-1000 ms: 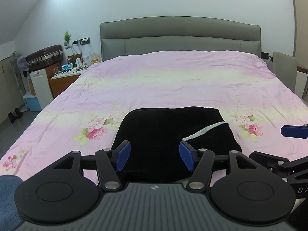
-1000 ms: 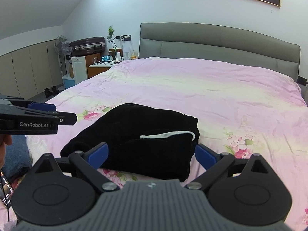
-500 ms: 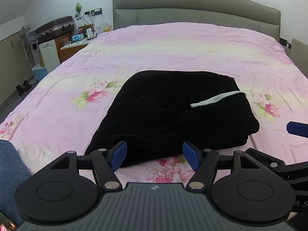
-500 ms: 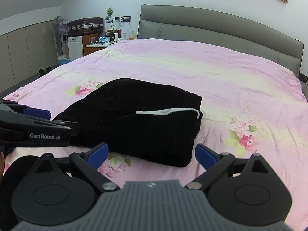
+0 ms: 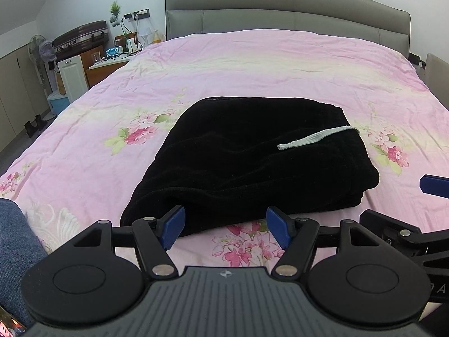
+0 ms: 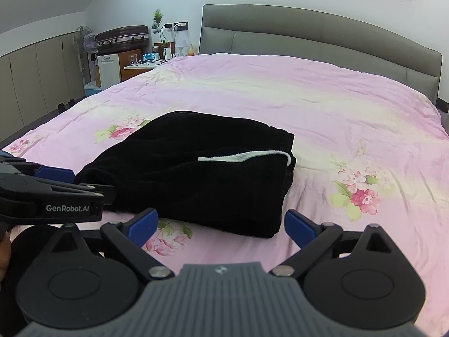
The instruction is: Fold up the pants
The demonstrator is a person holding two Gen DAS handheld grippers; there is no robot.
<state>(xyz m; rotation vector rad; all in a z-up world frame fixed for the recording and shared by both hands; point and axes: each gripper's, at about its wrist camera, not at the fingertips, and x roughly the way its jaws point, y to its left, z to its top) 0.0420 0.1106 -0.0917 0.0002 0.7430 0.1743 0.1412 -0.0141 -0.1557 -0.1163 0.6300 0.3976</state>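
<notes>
Black pants (image 5: 252, 163), thick and plush, lie in a folded bundle on a pink floral bed (image 5: 252, 64). Left gripper (image 5: 225, 226) and right gripper (image 6: 220, 226) hover at its near edge, fingers spread, empty. Soft, floppy, likely weighty; pinch all layers at the near corners

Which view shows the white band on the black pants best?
The right wrist view: the white band runs nearly side-on across the folded black pants, and its curl over the right edge shows. The left wrist view shows the same band slanting and shorter, its curled end less clear.
</notes>
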